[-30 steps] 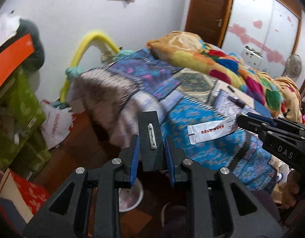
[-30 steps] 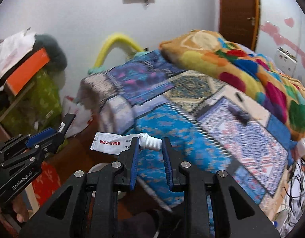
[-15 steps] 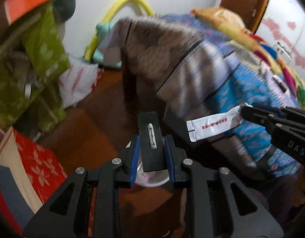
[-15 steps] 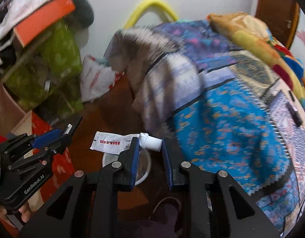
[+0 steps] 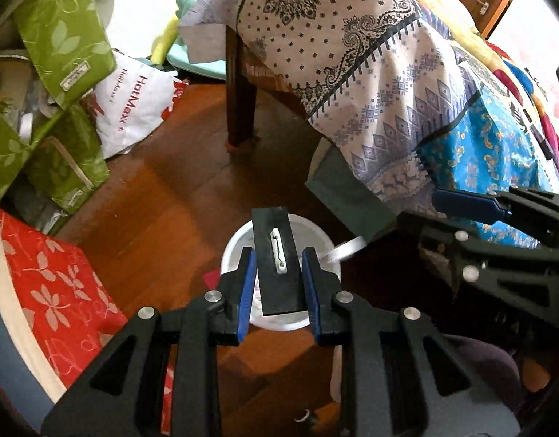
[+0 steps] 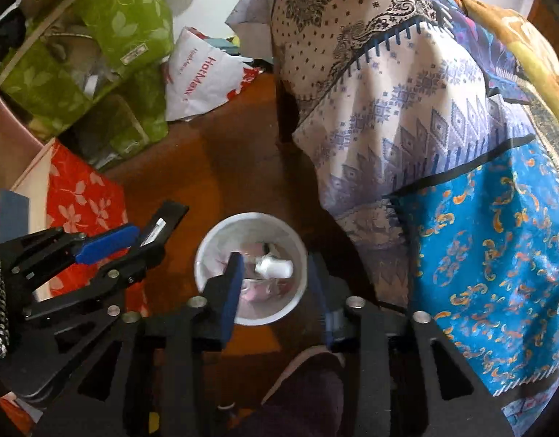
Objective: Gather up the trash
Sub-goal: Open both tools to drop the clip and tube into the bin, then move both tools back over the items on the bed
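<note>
Both tools hang over a small white bin [image 6: 250,267] that stands on the brown wooden floor [image 5: 163,196], close to the corner of the bed.

The left tool [image 5: 278,280] has its two blue-padded fingers [image 5: 247,284] pressed against the sides of a flat black card [image 5: 277,260], which carries a small white pin on its face. The card stands upright between the fingers, directly above the mouth of the bin. In the right wrist view the same left tool [image 6: 134,235] comes in from the left side, and the black card [image 6: 163,224] sticks out past its blue pad, near the rim of the bin but outside it.

The right tool [image 6: 276,284] is spread wide, and nothing is pinched between its fingers [image 6: 232,291]. Between them, lower down, a white tube [image 6: 274,268] with its cap is seen inside the circle of the bin, a little blurred; I cannot tell if it already lies on the other scraps there. In the left wrist view a white blurred strip [image 5: 343,248] shows at the right rim of the bin [image 5: 230,255], under the right tool [image 5: 443,215].

The bed is covered with a patterned cloth [image 6: 407,109], white and blue, which hangs down over a dark wooden leg [image 5: 239,98]. By the wall lie green leaf-printed bags [image 5: 61,32], a white plastic bag [image 6: 203,76] with red letters, and a red floral box [image 5: 50,284].
</note>
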Motion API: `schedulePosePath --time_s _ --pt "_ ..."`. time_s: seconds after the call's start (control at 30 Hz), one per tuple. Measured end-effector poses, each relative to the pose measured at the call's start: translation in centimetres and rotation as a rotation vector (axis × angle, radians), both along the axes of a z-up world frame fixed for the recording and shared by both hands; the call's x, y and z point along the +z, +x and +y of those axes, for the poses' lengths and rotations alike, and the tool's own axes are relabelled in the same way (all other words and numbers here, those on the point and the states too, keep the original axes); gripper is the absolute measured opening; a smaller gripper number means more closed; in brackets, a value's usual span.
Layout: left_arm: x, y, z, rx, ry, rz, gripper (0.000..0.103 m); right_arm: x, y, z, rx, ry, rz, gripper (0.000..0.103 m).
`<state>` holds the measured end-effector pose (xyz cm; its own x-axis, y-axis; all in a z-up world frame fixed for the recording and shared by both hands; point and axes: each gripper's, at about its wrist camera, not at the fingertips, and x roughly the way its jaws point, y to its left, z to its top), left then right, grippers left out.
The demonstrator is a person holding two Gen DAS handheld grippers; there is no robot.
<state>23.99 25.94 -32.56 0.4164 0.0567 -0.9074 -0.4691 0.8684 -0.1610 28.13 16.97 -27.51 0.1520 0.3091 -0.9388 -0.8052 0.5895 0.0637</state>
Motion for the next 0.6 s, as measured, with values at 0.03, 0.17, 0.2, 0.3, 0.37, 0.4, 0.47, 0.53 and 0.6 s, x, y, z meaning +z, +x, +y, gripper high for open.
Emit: schedulePosePath --time_s 0.03,0.17,0.2,0.3,0.37,0.4,0.47,0.53,0.6 --pt "0.0 0.3 0.0 0.0 -0.006 -0.003 0.025 0.1 0.0 0.0 0.0 -0.002 -0.006 0.037" --pt "-0.2 1.4 -0.1 -0.002 -0.024 0.006 0.027 0.4 0.5 -0.7 -0.011 0.001 0.002 0.037" --pt "-0.3 1.5 0.0 -0.002 -0.024 0.01 0.027 0.5 0.7 -1.0 -0.018 0.002 0.005 0.037" --pt "-0.2 1.6 -0.2 0.005 -0.023 0.018 0.027 0.8 1.1 -1.8 -0.031 0.006 0.016 0.037" --pt "0.1 1.4 -0.4 0.006 -0.022 0.02 0.027 1.2 1.1 -2.2 -0.036 0.01 0.01 0.037" --pt "0.4 1.3 -0.5 0.007 -0.022 0.019 0.027 1.5 1.1 -2.5 -0.039 0.015 0.005 0.037" --pt "1.4 0.9 -0.9 0.002 -0.016 0.004 0.027 2.2 1.1 -3.0 -0.042 0.024 -0.002 0.037" --pt "2.7 0.6 -1.4 -0.003 0.005 -0.014 0.027 2.8 1.1 -3.6 -0.045 0.037 -0.012 0.037" --pt "4.2 0.3 -1.9 -0.009 0.025 -0.032 0.027 3.8 1.1 -4.3 -0.052 0.058 -0.024 0.037"
